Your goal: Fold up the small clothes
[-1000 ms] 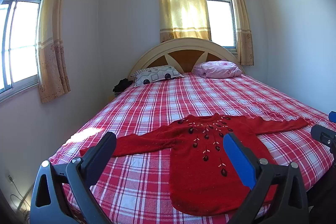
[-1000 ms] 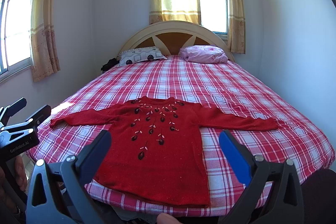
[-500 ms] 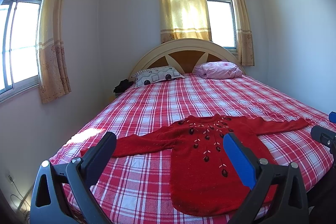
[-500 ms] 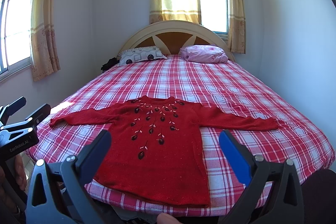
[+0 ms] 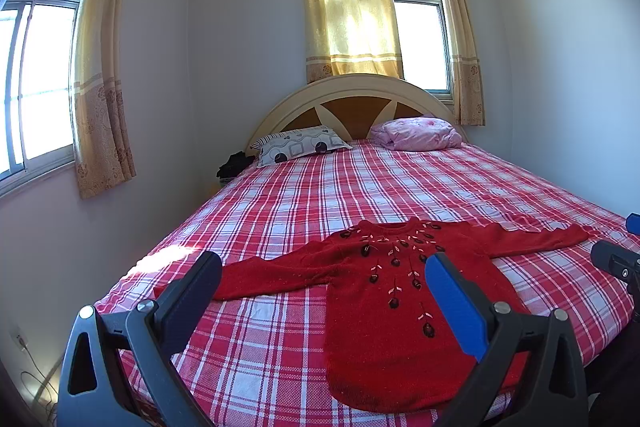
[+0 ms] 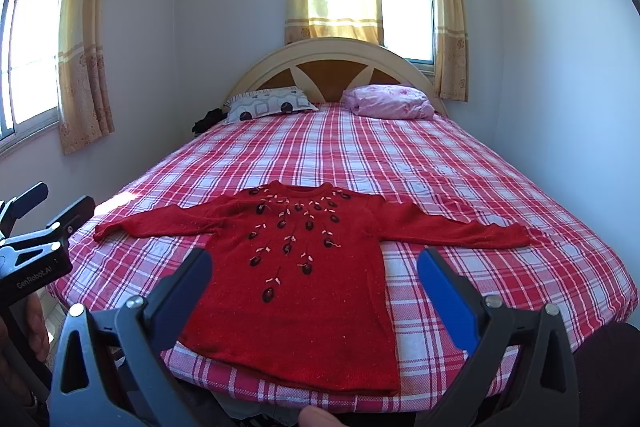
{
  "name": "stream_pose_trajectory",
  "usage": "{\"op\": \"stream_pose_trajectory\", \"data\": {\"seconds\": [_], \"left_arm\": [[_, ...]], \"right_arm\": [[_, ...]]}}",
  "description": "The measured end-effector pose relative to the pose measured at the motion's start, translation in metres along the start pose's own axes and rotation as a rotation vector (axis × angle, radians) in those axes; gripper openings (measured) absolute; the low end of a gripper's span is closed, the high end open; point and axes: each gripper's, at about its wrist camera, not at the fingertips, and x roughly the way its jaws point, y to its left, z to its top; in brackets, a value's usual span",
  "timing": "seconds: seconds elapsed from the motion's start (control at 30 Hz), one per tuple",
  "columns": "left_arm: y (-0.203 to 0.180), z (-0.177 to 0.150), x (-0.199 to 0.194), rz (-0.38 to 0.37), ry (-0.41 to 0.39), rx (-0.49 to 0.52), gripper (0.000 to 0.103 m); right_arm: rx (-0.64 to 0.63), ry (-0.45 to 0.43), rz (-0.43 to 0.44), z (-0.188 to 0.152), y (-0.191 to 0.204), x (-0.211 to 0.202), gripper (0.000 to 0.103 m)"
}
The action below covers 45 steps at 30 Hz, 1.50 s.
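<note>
Both grippers, left (image 5: pixel 323 287) and right (image 6: pixel 314 277), hover with fingers spread apart above the flat red sweater (image 6: pixel 298 267).

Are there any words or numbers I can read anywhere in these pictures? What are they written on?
"GenRobot.AI", in pale letters on the dark body of the left gripper, seen at the left edge of the right wrist view.
The red sweater carries only stitched flowers and leaves, no letters.
The patterned pillow shows shapes, no words.
Nothing else readable in either view.
</note>
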Motion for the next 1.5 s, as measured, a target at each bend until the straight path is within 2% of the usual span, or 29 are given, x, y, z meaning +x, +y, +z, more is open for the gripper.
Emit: {"op": "stream_pose_trajectory", "data": {"seconds": [0.47, 0.73, 1.13, 1.2, 1.33, 1.5], "left_arm": [[0.004, -0.005, 0.007, 0.01, 0.002, 0.005, 0.102], [-0.005, -0.02, 0.028, -0.004, 0.046, 0.015, 0.102], [-0.027, -0.059, 0.087, -0.01, 0.18, 0.059, 0.102], [-0.029, -0.063, 0.1, -0.01, 0.193, 0.069, 0.102], [-0.032, -0.063, 0.132, -0.008, 0.217, 0.083, 0.102], [-0.041, -0.062, 0.171, -0.024, 0.251, 0.094, 0.102]], "right_arm": [[0.002, 0.01, 0.009, -0.006, -0.002, 0.005, 0.103], [0.035, 0.068, 0.05, -0.018, -0.012, 0.027, 0.103], [0.079, 0.22, 0.035, -0.051, -0.039, 0.085, 0.103], [0.1, 0.246, 0.026, -0.057, -0.046, 0.096, 0.1], [0.14, 0.294, -0.022, -0.067, -0.068, 0.121, 0.094], [0.18, 0.323, -0.076, -0.073, -0.096, 0.145, 0.093]]}}
